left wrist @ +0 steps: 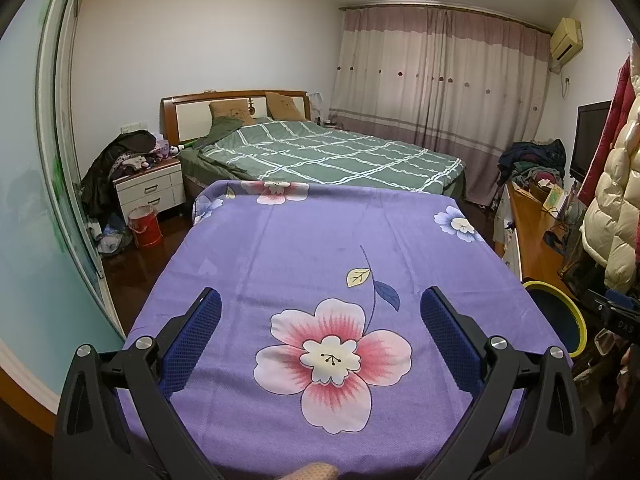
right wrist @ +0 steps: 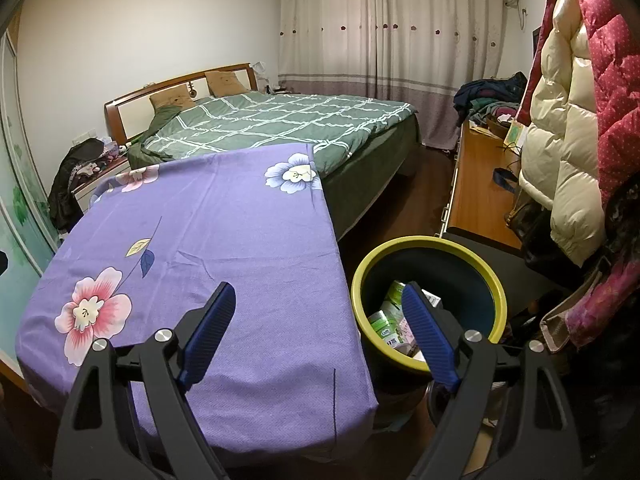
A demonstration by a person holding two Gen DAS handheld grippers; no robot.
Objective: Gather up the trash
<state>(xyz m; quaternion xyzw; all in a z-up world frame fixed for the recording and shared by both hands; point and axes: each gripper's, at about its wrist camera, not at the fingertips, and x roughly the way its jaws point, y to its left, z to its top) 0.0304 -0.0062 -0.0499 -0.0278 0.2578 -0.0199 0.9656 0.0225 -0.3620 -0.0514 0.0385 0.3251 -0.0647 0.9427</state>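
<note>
A table under a purple flowered cloth (left wrist: 320, 248) fills the middle of the left wrist view and the left of the right wrist view (right wrist: 208, 232); no trash shows on it. A dark bin with a yellow-green rim (right wrist: 496, 276) stands on the floor at the table's right; its rim shows in the left wrist view (left wrist: 576, 312). Green-labelled packets and paper trash (right wrist: 390, 320) lie inside the bin. My left gripper (left wrist: 320, 308) is open and empty above the table's near end. My right gripper (right wrist: 320, 300) is open and empty, straddling the table's right edge and the bin.
A bed with a green checked cover (left wrist: 332, 152) lies beyond the table. A nightstand (left wrist: 150, 190) and red bucket (left wrist: 145, 226) stand at left. A wooden desk (right wrist: 480, 184) with clothes and hanging puffy coats (right wrist: 560, 120) crowd the right.
</note>
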